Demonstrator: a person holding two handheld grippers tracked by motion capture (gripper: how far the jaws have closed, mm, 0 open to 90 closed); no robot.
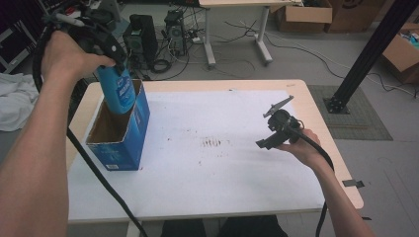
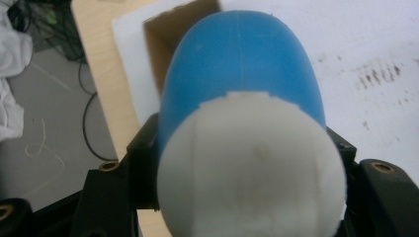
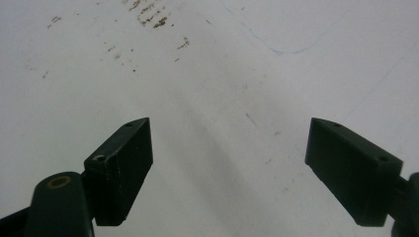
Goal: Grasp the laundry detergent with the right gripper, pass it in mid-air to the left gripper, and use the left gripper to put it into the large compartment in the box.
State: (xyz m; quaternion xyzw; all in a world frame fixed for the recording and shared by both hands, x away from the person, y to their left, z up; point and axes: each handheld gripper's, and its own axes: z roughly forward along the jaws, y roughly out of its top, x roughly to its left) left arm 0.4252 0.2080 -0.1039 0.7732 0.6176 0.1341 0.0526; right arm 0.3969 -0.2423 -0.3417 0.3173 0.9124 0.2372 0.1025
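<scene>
Now the left gripper (image 1: 114, 61) clamps the blue plastic bottle with white cap (image 1: 116, 89) above the open blue cardboard box (image 1: 118, 131) at the surface's (image 1: 222, 168) left edge; next, lower it straight inside. The right gripper (image 3: 227, 168) hangs open.

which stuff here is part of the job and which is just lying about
In the job: blue bottle, clamped in the left gripper; open blue box under it.
Lying about: white cloth, cardboard cartons, floor cables. Right gripper waits open.

Box (image 1: 120, 133) on sheet (image 1: 217, 168) at table's (image 1: 316, 116) left side. Bottle (image 1: 116, 89) in left gripper (image 1: 111, 54), lower end inside box mouth. Right gripper (image 1: 276, 133) above sheet, well right.
</scene>
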